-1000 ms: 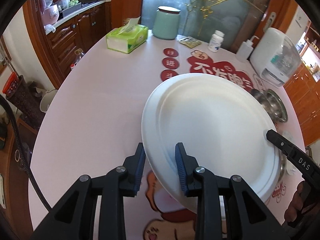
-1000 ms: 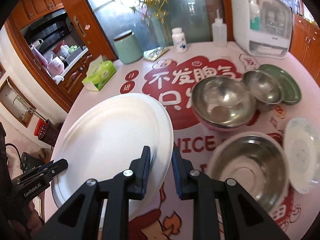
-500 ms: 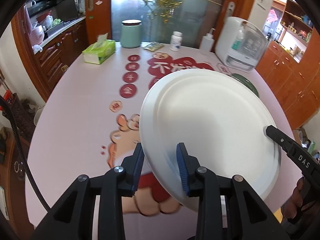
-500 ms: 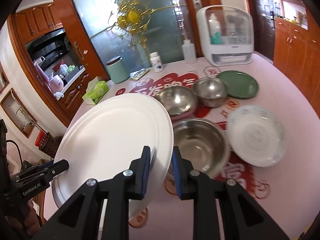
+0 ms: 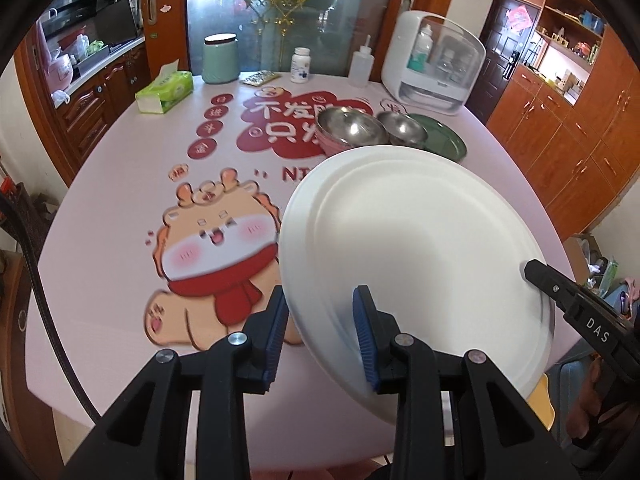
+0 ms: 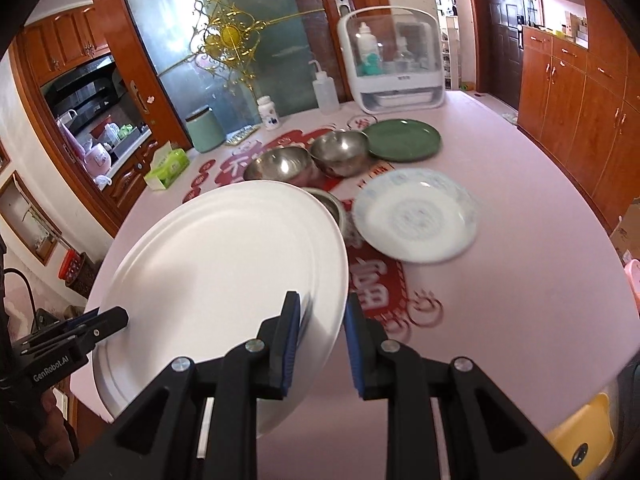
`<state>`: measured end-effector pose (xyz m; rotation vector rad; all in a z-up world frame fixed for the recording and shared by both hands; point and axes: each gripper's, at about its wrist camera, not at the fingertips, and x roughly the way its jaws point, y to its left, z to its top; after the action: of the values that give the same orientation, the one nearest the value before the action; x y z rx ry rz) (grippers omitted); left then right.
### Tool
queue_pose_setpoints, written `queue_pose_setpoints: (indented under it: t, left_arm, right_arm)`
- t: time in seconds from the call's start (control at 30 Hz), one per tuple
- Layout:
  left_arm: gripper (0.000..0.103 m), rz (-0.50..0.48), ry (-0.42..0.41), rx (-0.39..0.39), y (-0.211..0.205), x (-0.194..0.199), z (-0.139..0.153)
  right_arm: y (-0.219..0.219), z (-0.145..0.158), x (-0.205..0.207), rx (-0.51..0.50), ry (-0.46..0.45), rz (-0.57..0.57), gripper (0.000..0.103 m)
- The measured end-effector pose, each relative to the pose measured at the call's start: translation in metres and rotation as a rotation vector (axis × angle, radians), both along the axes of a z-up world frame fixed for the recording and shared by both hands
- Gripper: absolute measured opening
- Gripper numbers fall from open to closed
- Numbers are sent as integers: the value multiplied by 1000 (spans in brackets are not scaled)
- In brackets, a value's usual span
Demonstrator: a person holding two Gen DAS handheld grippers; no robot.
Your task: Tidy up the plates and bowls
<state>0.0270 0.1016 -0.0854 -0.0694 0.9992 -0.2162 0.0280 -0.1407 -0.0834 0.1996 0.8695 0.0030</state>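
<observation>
A large white plate (image 5: 420, 248) is held in the air above the pink table, tilted, gripped from both sides. My left gripper (image 5: 320, 332) is shut on its near-left rim. My right gripper (image 6: 320, 332) is shut on its right rim and also shows at the plate's right edge in the left wrist view (image 5: 560, 292). The plate fills the left of the right wrist view (image 6: 216, 264). Beyond it stand two steel bowls (image 6: 280, 164) (image 6: 340, 152), a third steel bowl (image 6: 332, 208) partly hidden by the plate, a green plate (image 6: 404, 140) and a white patterned plate (image 6: 416, 216).
The round pink table (image 5: 120, 184) has a cartoon print. At its far side stand a tissue box (image 5: 164, 90), a green canister (image 5: 220, 58), a pill bottle (image 5: 300, 65), a squeeze bottle (image 5: 360, 68) and a white dish cabinet (image 5: 436, 68). Wooden cupboards (image 6: 580, 92) line the right.
Both grippers have lifted the white plate higher and drawn it back toward the table's near edge. The bowls and plates now look farther away. The grip is unchanged.
</observation>
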Motion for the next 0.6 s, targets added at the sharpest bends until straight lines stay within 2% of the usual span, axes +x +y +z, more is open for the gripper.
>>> queue_pose_setpoints:
  t: [0.33, 0.6]
  left_arm:
    - [31, -3, 73, 32, -28, -35, -22]
    - [31, 10, 186, 41, -38, -32, -45]
  right_arm:
    - [-23, -19, -32, -30, 90, 6, 23]
    - [-32, -40, -41, -35, 189, 1, 23]
